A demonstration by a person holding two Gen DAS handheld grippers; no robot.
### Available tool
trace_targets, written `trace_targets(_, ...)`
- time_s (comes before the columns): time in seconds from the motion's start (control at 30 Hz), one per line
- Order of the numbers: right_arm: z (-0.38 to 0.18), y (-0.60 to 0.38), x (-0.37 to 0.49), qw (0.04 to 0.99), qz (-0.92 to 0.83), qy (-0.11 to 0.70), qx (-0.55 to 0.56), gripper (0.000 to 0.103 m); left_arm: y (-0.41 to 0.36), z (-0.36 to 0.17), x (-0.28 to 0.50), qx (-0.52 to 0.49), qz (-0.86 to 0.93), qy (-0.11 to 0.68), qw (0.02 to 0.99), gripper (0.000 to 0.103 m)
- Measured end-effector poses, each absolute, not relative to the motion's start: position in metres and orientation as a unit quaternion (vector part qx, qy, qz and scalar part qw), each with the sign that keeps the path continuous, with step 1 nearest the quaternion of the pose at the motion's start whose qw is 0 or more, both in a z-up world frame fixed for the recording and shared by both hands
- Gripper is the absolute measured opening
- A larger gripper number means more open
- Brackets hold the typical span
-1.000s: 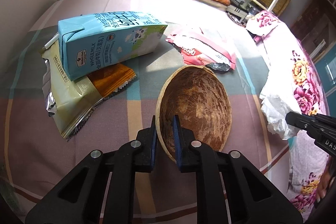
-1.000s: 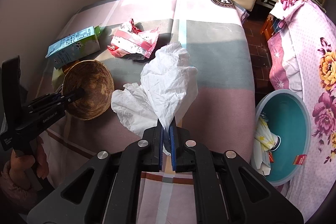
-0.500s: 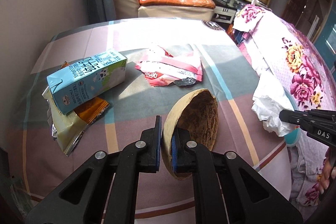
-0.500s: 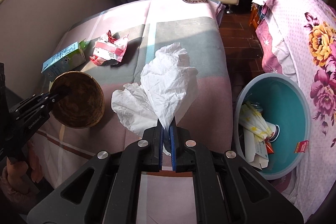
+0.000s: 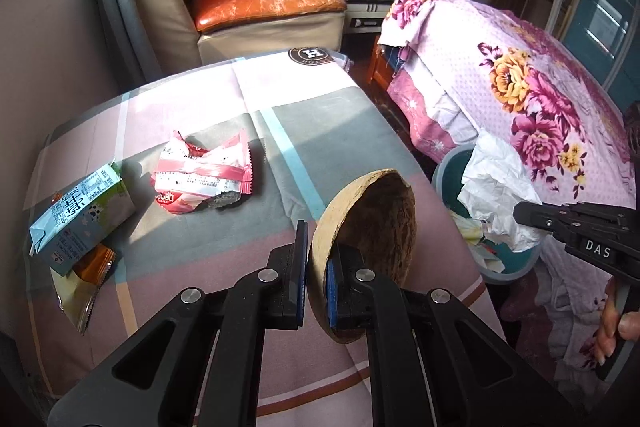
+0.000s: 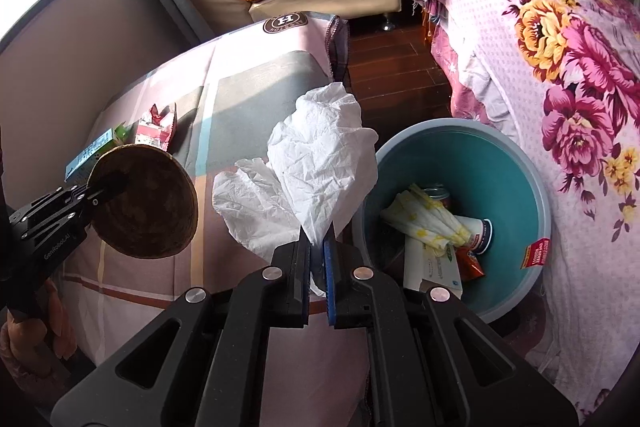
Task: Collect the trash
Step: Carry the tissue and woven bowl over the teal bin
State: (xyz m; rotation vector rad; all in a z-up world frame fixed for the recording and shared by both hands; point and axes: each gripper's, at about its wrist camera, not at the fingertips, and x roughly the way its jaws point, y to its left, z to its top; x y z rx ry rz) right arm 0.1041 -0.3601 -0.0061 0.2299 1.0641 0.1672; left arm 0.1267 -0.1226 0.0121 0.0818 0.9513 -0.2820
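From the left wrist, the left gripper [image 5: 318, 267] pinches the rim of a coconut shell half [image 5: 366, 241], one blue pad inside, one outside. The shell looks rigid, light and rough-fibred, so the rim is the sensible hold. A milk carton [image 5: 80, 217] lies at nine o'clock.

From the right wrist, the right gripper [image 6: 317, 269] is clamped on crumpled white paper [image 6: 320, 171], soft and weightless, rising toward twelve. The teal bin [image 6: 520, 163] sits at three o'clock, part-filled.

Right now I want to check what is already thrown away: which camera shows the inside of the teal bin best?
The right wrist view: the teal bin lies open with its trash visible. The left wrist view shows only a rim sliver behind the white tissue.
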Motion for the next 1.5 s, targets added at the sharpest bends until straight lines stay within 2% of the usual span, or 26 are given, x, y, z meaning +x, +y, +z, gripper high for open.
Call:
trace_targets(0.57, -0.02, -0.472, 0.082, 0.855, -0.007, 0.496, 0.152, 0.006, -0.269, -0.013, 0.135, 0.097, -0.235, 0.481, 0.839, 0.008)
trace_targets(1.3, -0.046, -0.498, 0.089, 0.839, -0.029, 0.517, 0.165, 0.006, -0.319, -0.045, 0.154, 0.12, -0.26, 0.506, 0.814, 0.009)
trace_targets(1.5, -0.047, -0.501, 0.093, 0.838, -0.033, 0.52, 0.164, 0.006, -0.321, -0.053, 0.157, 0.116, -0.264, 0.515, 0.807, 0.014)
